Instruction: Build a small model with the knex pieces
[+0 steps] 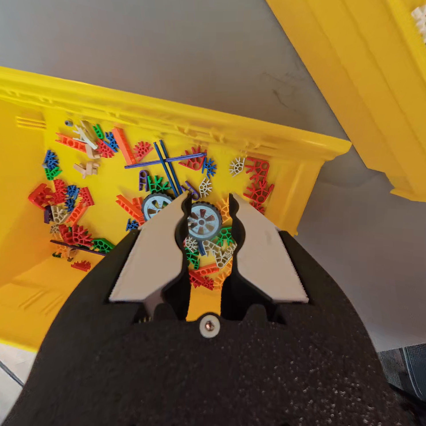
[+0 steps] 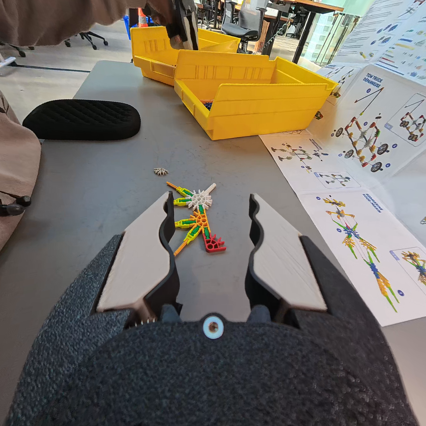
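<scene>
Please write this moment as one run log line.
left gripper: open, over grey wheel in yellow bin | right gripper: open, above connector assembly on table

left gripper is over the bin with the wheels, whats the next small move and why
Probably lower the left gripper straight down. Its jaws are open with the grey wheel showing between them in the yellow bin, but it seems to hang above the pile, so closing now would likely miss.

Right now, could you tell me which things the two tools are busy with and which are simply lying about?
In use:
left tool, open above a grey wheel in the yellow bin
right tool, open over the built toy piece

Lying about:
loose white connector
instruction sheets
black pad
nearer yellow bin
</scene>
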